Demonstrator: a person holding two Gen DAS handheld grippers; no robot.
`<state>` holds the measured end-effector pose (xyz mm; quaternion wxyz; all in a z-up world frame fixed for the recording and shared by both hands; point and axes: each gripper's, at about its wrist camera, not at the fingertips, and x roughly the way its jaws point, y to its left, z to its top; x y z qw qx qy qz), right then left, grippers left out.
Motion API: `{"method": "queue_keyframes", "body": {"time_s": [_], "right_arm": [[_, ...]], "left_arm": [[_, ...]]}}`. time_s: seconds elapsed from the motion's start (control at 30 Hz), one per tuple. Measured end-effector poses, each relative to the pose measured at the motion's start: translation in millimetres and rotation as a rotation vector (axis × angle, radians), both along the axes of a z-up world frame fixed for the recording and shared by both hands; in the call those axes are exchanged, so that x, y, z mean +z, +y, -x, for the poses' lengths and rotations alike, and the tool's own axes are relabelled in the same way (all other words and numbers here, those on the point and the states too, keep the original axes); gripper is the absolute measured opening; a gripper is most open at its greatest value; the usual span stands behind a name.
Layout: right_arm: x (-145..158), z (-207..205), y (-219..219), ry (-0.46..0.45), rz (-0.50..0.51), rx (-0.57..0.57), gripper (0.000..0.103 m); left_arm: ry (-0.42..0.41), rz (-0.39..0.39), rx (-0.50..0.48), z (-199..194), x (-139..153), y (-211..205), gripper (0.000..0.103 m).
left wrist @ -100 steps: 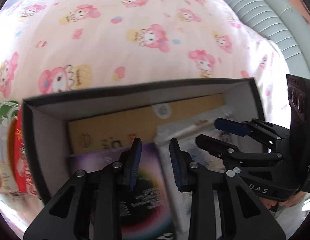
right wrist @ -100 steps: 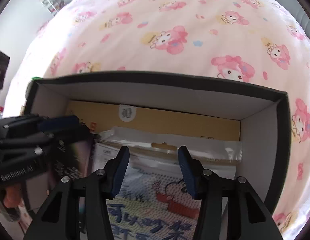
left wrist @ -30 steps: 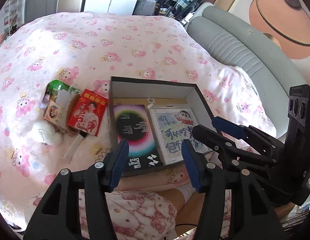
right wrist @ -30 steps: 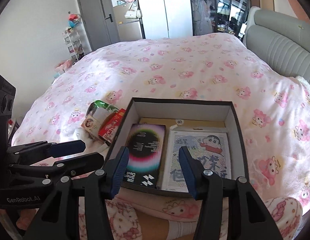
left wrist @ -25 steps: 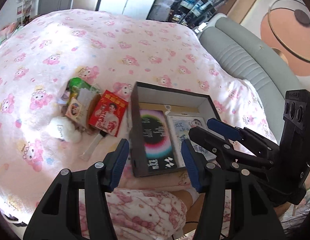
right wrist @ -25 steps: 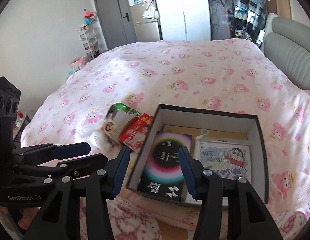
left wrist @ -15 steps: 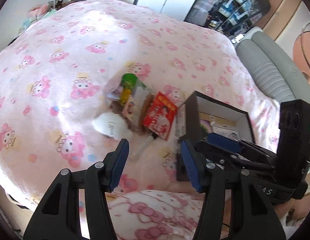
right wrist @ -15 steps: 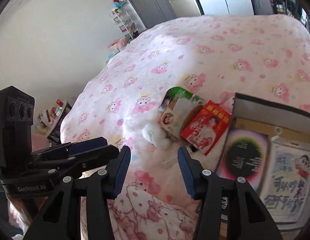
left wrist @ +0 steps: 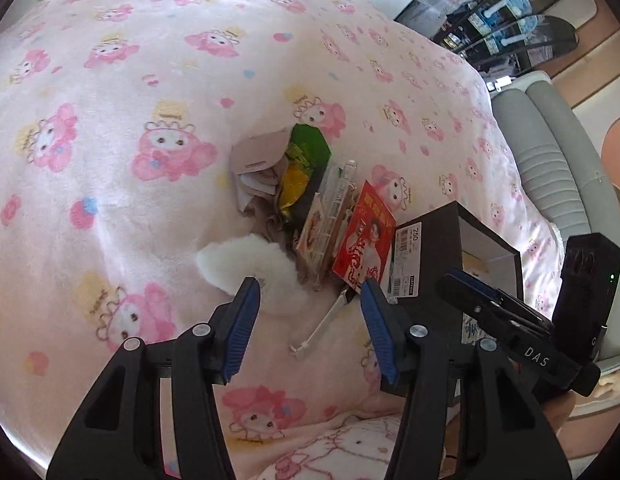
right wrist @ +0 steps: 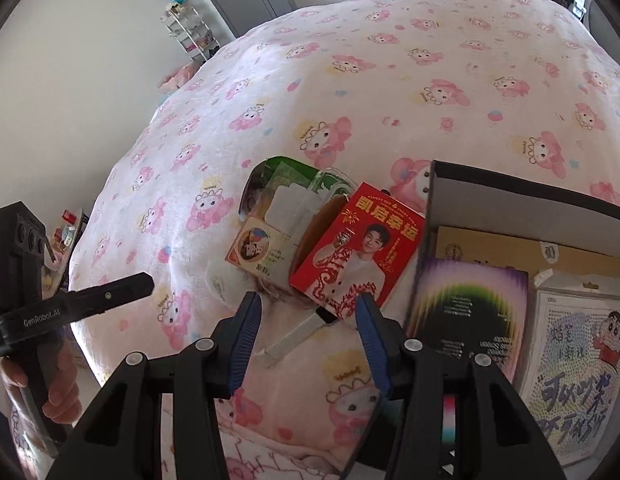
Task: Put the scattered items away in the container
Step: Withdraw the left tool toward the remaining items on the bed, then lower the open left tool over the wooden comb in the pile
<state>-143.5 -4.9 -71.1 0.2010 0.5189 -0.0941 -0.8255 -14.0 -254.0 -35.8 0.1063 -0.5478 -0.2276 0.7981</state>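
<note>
While the bed (right wrist: 390, 60) carries a black box (right wrist: 510, 196) at three o'clock already holding a dark booklet (right wrist: 466, 312) and cartoon kit (right wrist: 574, 380), the pile at its left waits: red packet (right wrist: 358, 248), white fluffy thing (left wrist: 254, 268), perhaps a toothbrush (left wrist: 322, 324). Left tongs (left wrist: 306, 320) and right tongs (right wrist: 306, 336) gape, empty.

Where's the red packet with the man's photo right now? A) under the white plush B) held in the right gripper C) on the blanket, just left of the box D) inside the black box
C: the red packet lies on the pink blanket beside the outer left wall of the black box, in neither gripper.
</note>
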Motion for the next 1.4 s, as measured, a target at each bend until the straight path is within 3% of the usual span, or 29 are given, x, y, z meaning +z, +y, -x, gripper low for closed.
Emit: {"method": "queue_keyframes", "body": {"time_s": [0.1, 0.17, 0.27, 0.37, 0.47, 0.6, 0.67, 0.73, 0.77, 0.93, 1.1, 1.23, 1.33, 1.4], "right_arm": [[-11, 17, -18, -0.033, -0.015, 0.012, 0.046], [-19, 19, -25, -0.066, 0.002, 0.041, 0.046], [-24, 12, -27, -0.033, -0.034, 0.064, 0.046], [-33, 16, -27, -0.042, -0.034, 0.052, 0.046], [-34, 23, -36, -0.012, -0.12, -0.009, 0.048], [-25, 28, -31, 0.011, -0.054, -0.053, 0.048], [-22, 27, -28, 0.036, -0.088, -0.081, 0.048], [-26, 28, -24, 0.024, -0.092, -0.093, 0.048], [-30, 28, -22, 0.005, -0.079, -0.094, 0.048], [-32, 23, -28, -0.012, -0.089, -0.071, 0.047], [-27, 10, -35, -0.02, -0.129, 0.0, 0.047], [-23, 8, -44, -0.018, -0.129, 0.029, 0.047], [-19, 9, -46, -0.018, -0.098, 0.026, 0.047], [-17, 9, -43, -0.013, -0.1, 0.003, 0.047]], "left_arm": [[-0.034, 0.017, -0.067, 19, -16, 14, 0.042], [-0.008, 0.017, -0.113, 19, -21, 18, 0.042], [-0.022, -0.041, -0.188, 24, -36, 21, 0.042], [-0.056, 0.043, -0.179, 33, -52, 26, 0.042], [-0.08, -0.017, -0.203, 40, -63, 28, 0.044], [-0.097, -0.008, -0.246, 52, -76, 37, 0.045], [-0.122, -0.026, -0.261, 58, -83, 43, 0.045], [-0.123, -0.011, -0.266, 59, -85, 46, 0.037], [-0.119, 0.004, -0.266, 58, -84, 46, 0.016], [-0.101, -0.044, -0.253, 43, -83, 28, 0.011], [-0.056, -0.115, -0.186, 7, -73, -3, 0.011], [-0.039, -0.061, -0.052, -25, -70, -38, 0.011], [-0.034, 0.023, 0.059, -45, -72, -56, 0.01], [-0.032, -0.002, 0.12, -56, -78, -67, 0.009]]}}
